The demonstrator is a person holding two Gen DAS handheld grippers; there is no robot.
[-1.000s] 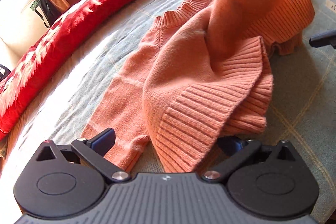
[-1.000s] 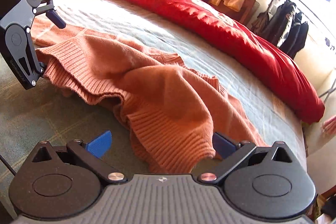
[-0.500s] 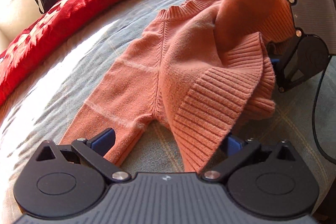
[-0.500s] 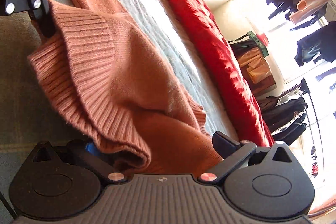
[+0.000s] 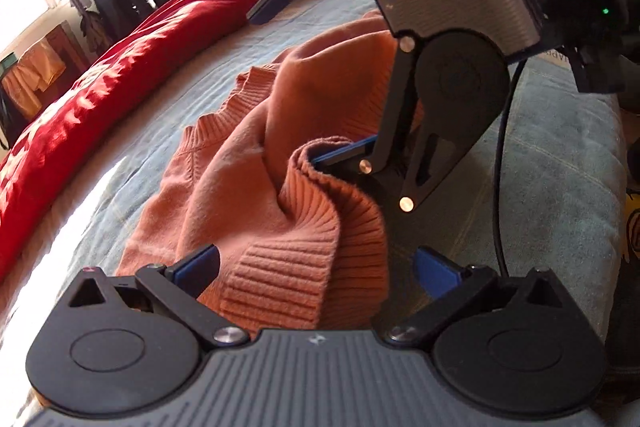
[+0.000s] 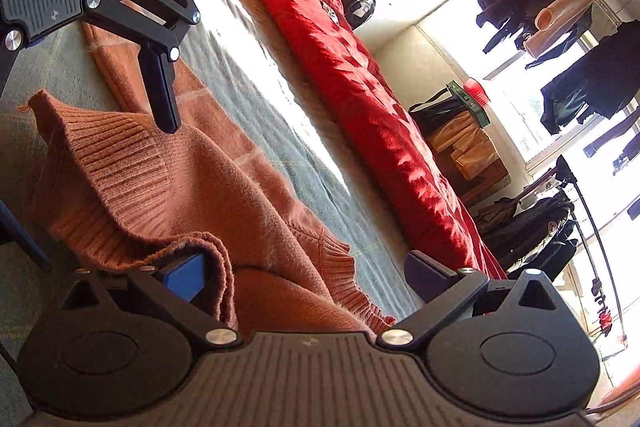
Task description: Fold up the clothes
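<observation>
Sweater (image 5: 280,163): orange knit, bunched on bed (image 5: 560,195), ribbed hem at 6 o'clock. Left hand-held gripper (image 5: 316,269) and right hand-held gripper (image 6: 304,277): both spread wide around hem. Risk: uneven closure catches one layer; fold skews.

Orange knit sweater (image 5: 256,167), ribbed hem and collar, lies crumpled on the bed, partly doubled over itself. Hem bunches at 6 o'clock in left wrist view; collar at 10 o'clock. One sleeve lies flat toward 11 o'clock in right wrist view.
</observation>
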